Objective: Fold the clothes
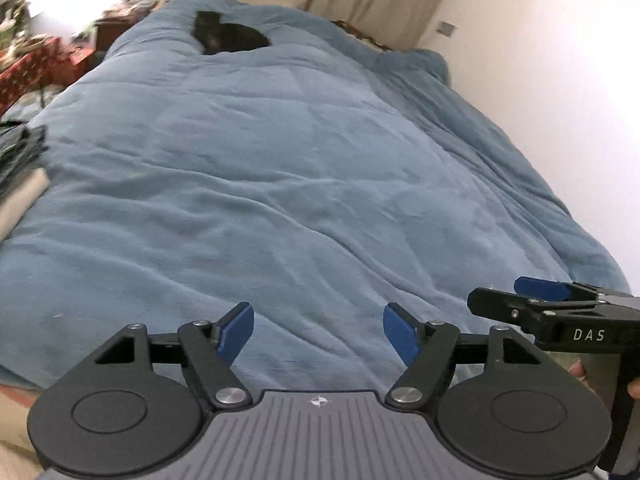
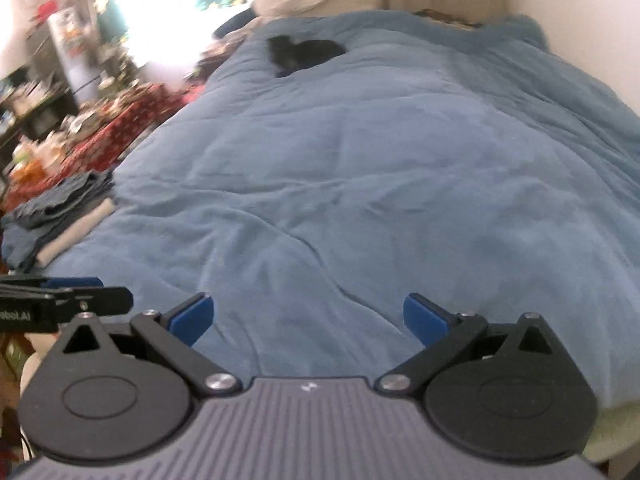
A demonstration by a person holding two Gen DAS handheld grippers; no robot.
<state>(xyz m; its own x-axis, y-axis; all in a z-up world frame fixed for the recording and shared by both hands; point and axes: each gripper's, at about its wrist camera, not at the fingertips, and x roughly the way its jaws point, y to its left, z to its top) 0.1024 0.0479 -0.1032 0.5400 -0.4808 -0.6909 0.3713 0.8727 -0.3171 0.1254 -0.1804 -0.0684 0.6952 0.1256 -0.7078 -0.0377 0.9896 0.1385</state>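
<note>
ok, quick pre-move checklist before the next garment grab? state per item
1. Left hand-held gripper empty, jaws apart: ok.
2. Right hand-held gripper empty, jaws apart: ok.
3. Folded stack sits at the left edge of the blue duvet, away from both grippers: ok.
4. Next garment to fold in reach: not ok, only bare duvet lies in front of the grippers.
5. Dark shape at the far end of the bed, garment or something else: cannot tell.
6. Grippers side by side, touching or apart: cannot tell.
</note>
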